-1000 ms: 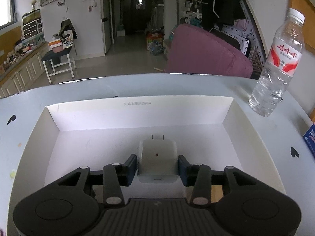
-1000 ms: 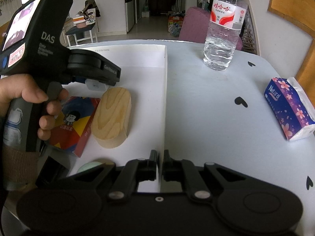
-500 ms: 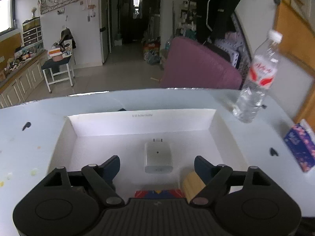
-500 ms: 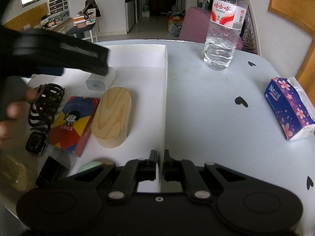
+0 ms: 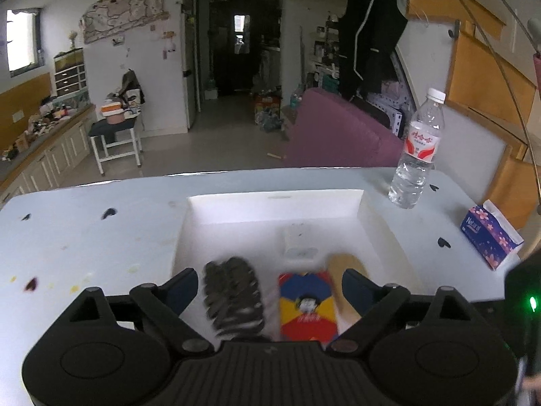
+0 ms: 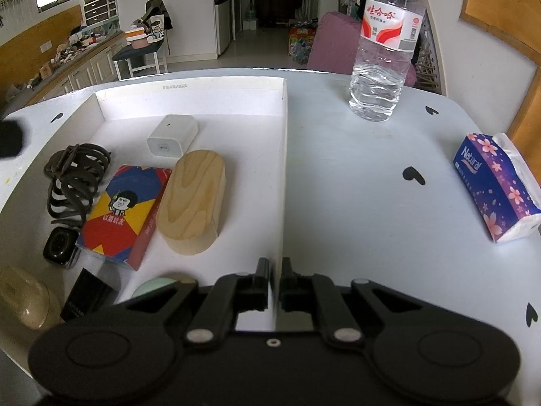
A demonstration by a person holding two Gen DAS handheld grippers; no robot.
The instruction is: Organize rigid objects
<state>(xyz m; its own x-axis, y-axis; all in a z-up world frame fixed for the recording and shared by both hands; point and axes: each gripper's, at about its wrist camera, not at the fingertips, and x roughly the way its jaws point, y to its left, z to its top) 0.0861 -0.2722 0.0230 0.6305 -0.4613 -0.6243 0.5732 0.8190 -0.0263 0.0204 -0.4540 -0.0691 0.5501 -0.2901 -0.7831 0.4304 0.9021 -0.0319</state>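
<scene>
Now the left hand-held gripper (image 5: 268, 286) is opening empty, the white charger (image 5: 299, 245) ahead probably lying light, stiff, slick-sided; right hand-held gripper (image 6: 276, 286) is pinching the tray wall (image 6: 284, 176)

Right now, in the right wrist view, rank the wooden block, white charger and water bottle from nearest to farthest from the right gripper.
1. Wooden block: in the white box, just ahead-left of the right gripper.
2. White charger: deeper in the box, behind the block.
3. Water bottle: outside the box, standing on the table at far right.
</scene>
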